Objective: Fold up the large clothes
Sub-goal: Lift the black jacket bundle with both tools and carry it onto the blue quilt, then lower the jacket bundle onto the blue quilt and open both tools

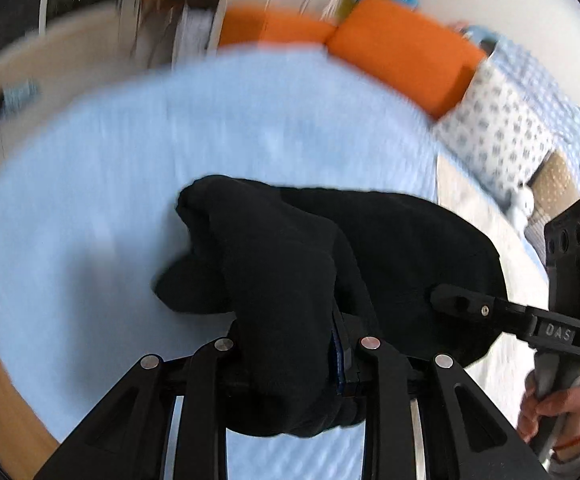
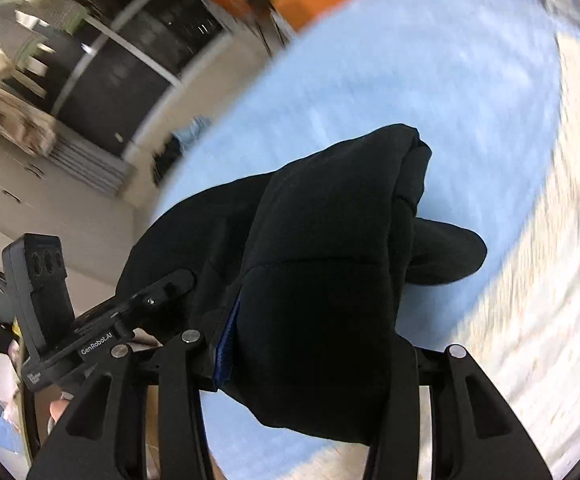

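A bunched black garment (image 1: 290, 280) hangs above a light blue sheet (image 1: 170, 128) spread over a bed, gathered in thick folds and slung between two hand-held grippers; in the left wrist view the left gripper (image 1: 297, 344) has its jaws narrowed on a fat wad of the cloth, which spills over the fingers and hides the tips, with a strip of blue pad (image 1: 339, 354) showing at the inner face of one finger; in the right wrist view the right gripper (image 2: 301, 344) is clamped the same way on the other end of the garment (image 2: 321, 280), jaws part-way apart around the bulk of fabric; the right gripper also shows at the right edge of the left view, its finger (image 1: 461, 302) pressed into the cloth, a hand (image 1: 557, 408) on its handle; the garment hangs over the middle of the sheet, clear of its edges; orange cushions (image 1: 401, 44) lie along the far edge of the bed, a patterned pillow (image 1: 497, 120) at the far right corner; dark cabinet fronts (image 2: 130, 52) stand beyond the left edge; the surroundings are blurred.
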Motion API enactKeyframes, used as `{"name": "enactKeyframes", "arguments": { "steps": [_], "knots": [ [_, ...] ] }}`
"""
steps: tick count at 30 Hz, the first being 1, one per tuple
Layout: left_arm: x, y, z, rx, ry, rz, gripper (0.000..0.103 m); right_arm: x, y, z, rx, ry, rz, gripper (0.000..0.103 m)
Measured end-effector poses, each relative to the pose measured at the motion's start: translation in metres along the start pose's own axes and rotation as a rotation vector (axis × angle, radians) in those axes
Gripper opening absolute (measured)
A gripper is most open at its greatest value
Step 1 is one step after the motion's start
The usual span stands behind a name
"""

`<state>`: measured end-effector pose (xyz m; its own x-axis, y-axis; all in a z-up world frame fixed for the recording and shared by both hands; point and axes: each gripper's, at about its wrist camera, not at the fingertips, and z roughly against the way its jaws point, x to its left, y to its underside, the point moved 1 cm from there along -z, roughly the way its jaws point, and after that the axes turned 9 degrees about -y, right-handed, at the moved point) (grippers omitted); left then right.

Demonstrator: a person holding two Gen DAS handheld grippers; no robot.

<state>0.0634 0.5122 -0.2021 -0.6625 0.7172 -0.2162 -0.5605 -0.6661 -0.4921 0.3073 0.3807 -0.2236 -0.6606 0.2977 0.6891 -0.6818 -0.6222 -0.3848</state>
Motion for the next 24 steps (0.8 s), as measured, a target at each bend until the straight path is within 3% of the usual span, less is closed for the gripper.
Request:
{"name": "enactKeyframes", "arguments": {
  "steps": [2, 3, 4, 5, 6, 10, 12, 15, 17, 19, 21, 24],
  "knots": [
    [-0.003, 0.026, -0.011, -0.002, -0.013, -0.025, 0.034, -0.020, 0.026, -0.005, 0.027, 0.020, -0.018, 0.050],
    [-0.002, 0.036, -0.014, -0.003, -0.037, -0.030, 0.038, -0.026, 0.035, -0.006, 0.029, 0.015, -0.024, 0.059],
    [-0.001, 0.044, -0.017, 0.001, -0.047, -0.020, 0.061, -0.031, 0.044, -0.005, 0.034, 0.024, -0.027, 0.067],
    [0.005, 0.053, -0.020, 0.022, -0.032, 0.010, 0.080, -0.038, 0.054, -0.007, 0.059, 0.046, -0.029, 0.083],
    [0.008, 0.059, -0.025, 0.045, -0.018, 0.028, 0.082, -0.041, 0.059, -0.009, 0.083, 0.060, -0.033, 0.090],
    [0.027, 0.073, -0.022, 0.101, -0.032, 0.025, 0.089, -0.046, 0.084, 0.008, 0.188, 0.087, -0.033, 0.090],
    [0.047, 0.074, -0.008, 0.126, -0.050, 0.083, 0.089, -0.043, 0.085, 0.032, 0.153, 0.101, -0.029, 0.090],
    [0.061, 0.058, 0.025, 0.082, -0.057, 0.122, 0.089, -0.031, 0.069, 0.082, -0.036, 0.101, -0.008, 0.090],
    [0.048, 0.037, 0.044, 0.001, -0.050, 0.091, 0.089, -0.019, 0.045, 0.104, -0.171, 0.065, 0.041, 0.082],
    [0.028, 0.014, 0.052, -0.087, -0.017, 0.069, 0.089, -0.012, 0.018, 0.099, -0.214, 0.037, 0.042, 0.065],
    [0.009, -0.004, 0.046, -0.116, 0.009, 0.056, 0.089, -0.011, -0.006, 0.086, -0.233, 0.065, 0.038, 0.043],
    [-0.018, -0.021, 0.026, -0.168, -0.022, 0.006, 0.089, -0.001, -0.033, 0.038, -0.252, 0.170, 0.057, 0.039]
  ]
}}
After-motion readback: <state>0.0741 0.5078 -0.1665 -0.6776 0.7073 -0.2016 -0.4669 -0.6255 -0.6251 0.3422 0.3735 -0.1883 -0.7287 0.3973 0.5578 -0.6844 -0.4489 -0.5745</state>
